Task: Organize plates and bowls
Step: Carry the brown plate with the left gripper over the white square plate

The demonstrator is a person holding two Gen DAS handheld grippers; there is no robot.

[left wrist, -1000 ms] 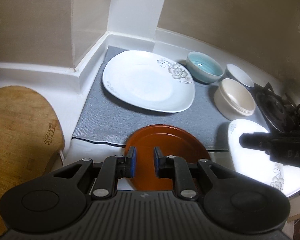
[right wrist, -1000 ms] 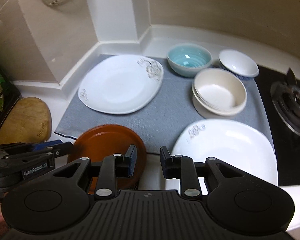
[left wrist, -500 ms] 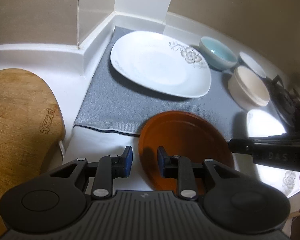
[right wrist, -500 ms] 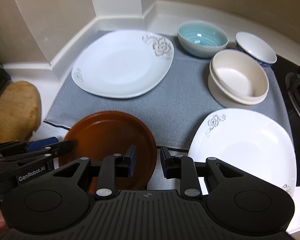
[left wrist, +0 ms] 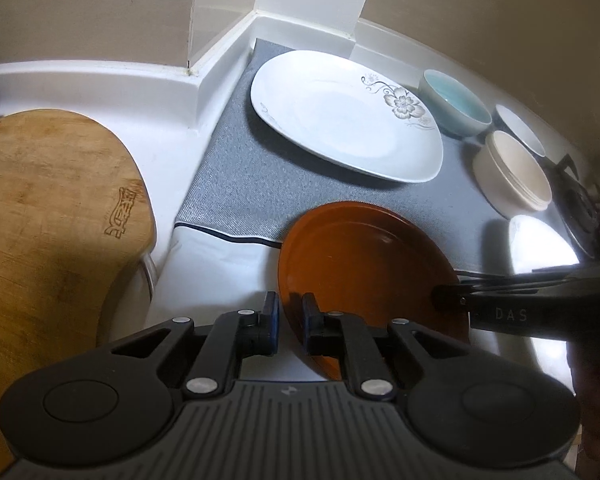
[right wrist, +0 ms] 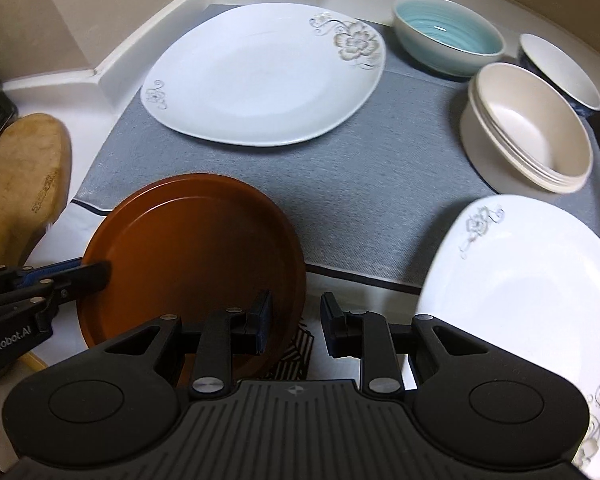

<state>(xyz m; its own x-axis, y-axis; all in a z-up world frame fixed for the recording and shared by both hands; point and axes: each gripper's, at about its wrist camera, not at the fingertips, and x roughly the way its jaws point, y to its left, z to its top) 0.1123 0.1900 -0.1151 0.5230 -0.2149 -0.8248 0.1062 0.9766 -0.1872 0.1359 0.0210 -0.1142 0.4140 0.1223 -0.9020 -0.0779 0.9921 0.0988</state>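
Brown plate (right wrist: 192, 248) lies half on the grey mat (right wrist: 364, 184) at the desk's front edge, nearer both cameras than before. Left gripper (left wrist: 290, 322) has narrowed onto its rim; right gripper (right wrist: 294, 320) hangs part-open, straddling the opposite rim. Only the right view shows the cream bowls (right wrist: 528, 128) nested, empty.

Both wrist cameras look steeply down, close over the brown plate (left wrist: 364, 264), toward the wall corner. The left views it from its left, the right (right wrist: 192, 256) from its right; both share it.
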